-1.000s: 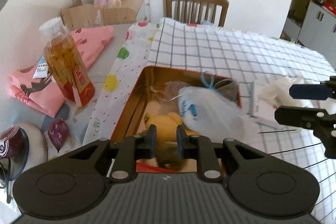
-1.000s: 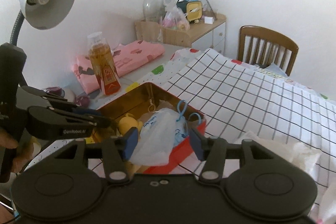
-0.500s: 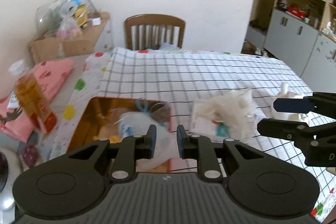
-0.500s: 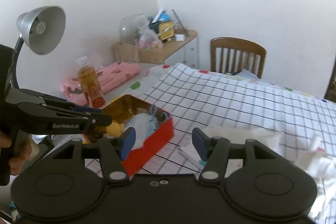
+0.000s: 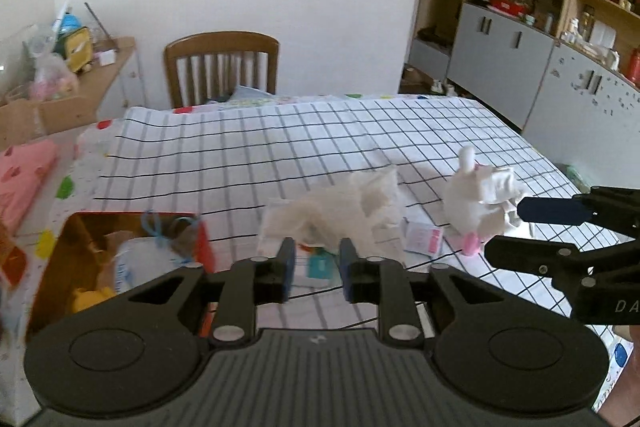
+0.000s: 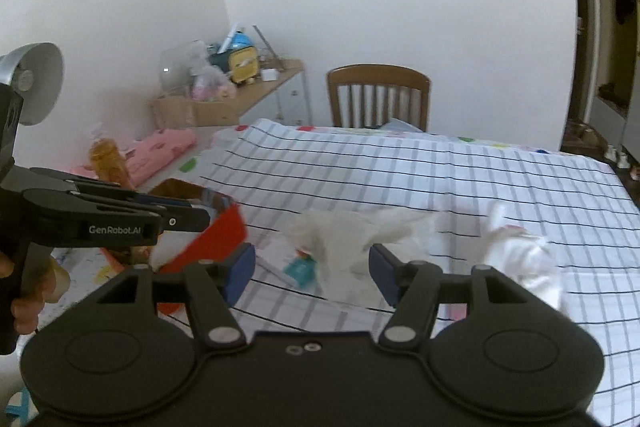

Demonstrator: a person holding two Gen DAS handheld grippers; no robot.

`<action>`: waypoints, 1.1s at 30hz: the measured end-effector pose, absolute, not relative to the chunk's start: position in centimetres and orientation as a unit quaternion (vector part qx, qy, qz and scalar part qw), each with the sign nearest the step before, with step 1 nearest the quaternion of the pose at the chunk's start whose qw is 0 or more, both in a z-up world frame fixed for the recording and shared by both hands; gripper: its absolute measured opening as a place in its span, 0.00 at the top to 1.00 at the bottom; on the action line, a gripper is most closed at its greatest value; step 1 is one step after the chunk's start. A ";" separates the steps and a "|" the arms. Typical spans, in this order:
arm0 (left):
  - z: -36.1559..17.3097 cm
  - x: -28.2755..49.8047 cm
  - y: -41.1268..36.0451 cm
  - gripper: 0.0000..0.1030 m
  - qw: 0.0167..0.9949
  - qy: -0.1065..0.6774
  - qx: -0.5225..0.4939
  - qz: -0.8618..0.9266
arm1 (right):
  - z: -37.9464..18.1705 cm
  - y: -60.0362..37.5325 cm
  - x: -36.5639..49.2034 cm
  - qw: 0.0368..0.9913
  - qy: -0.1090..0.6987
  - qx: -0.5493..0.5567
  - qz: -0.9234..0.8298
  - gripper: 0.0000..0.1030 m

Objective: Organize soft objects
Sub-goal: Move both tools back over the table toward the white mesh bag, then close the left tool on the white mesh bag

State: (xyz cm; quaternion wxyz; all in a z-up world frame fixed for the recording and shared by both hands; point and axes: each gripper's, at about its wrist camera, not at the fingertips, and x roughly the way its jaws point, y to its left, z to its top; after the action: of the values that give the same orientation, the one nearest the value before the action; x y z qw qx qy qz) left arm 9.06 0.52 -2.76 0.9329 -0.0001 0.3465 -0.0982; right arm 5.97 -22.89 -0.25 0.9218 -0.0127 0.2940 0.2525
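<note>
A red tin (image 5: pixel 204 247) with a gold inside sits at the left of the checked tablecloth, with a plastic bag (image 5: pixel 132 267) and a yellow toy (image 5: pixel 90 297) in it. Right of it lie a crumpled white bag (image 5: pixel 340 211), a small pink packet (image 5: pixel 422 241) and a white plush (image 5: pixel 476 195). My left gripper (image 5: pixel 316 273) hovers in front of the white bag, jaws opening, nothing between them. My right gripper (image 6: pixel 312 275) faces the same white bag (image 6: pixel 344 239), jaws opening and empty, the plush (image 6: pixel 520 255) to its right. Each view shows the other gripper: the right (image 5: pixel 506 231), the left (image 6: pixel 196 211).
A wooden chair (image 5: pixel 222 67) stands at the table's far edge. A tea bottle (image 6: pixel 108 159), folded pink cloth (image 6: pixel 160 151) and a desk lamp (image 6: pixel 36 83) are left of the tin (image 6: pixel 216 231). A cluttered side cabinet (image 6: pixel 240 95) lines the wall; grey cupboards (image 5: pixel 520 67) stand right.
Both grippers have swung right, from over the tin to the white bag and plush. The left jaws have spread from nearly closed; the right jaws have widened a little.
</note>
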 end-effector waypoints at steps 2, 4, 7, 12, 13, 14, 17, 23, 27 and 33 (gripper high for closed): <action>-3.1 9.4 -0.4 0.34 0.933 0.345 0.000 -0.104 | -0.5 -24.0 6.2 0.923 0.296 -0.011 0.244 0.39; -3.4 9.7 -1.2 0.24 0.934 0.338 -0.002 -0.112 | -0.9 -25.1 6.5 0.925 0.298 -0.011 0.234 0.39; -3.9 10.6 -2.4 0.24 0.933 0.338 0.002 -0.123 | -1.5 -26.6 7.0 0.925 0.306 -0.009 0.223 0.38; -5.0 12.0 -3.9 0.17 0.934 0.334 -0.004 -0.129 | -3.2 -28.2 8.0 0.922 0.322 -0.015 0.216 0.28; -5.3 12.4 -4.2 0.17 0.933 0.336 -0.006 -0.128 | -3.6 -28.4 8.2 0.921 0.324 -0.016 0.216 0.26; -5.7 12.9 -4.5 0.17 0.932 0.339 -0.008 -0.126 | -3.8 -28.4 8.4 0.920 0.326 -0.017 0.217 0.24; -6.5 14.0 -5.0 0.17 0.929 0.348 -0.017 -0.124 | -4.8 -28.3 9.2 0.916 0.333 -0.028 0.222 0.19; -7.9 16.3 -5.7 0.00 0.927 0.356 -0.036 -0.111 | -6.6 -27.2 11.1 0.905 0.345 -0.052 0.244 0.16; -8.7 17.7 -6.2 0.00 0.925 0.367 -0.028 -0.100 | -7.6 -26.1 12.6 0.898 0.352 -0.069 0.256 0.16; -10.1 19.7 -6.8 0.00 0.920 0.381 -0.017 -0.087 | -9.6 -24.9 14.7 0.889 0.363 -0.097 0.261 0.16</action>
State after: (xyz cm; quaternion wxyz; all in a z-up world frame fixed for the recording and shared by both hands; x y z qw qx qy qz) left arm 19.70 -6.82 -10.10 0.9203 -0.0168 0.3809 -0.0874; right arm 14.73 -24.86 -9.56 0.8893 -0.0967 0.3630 0.2609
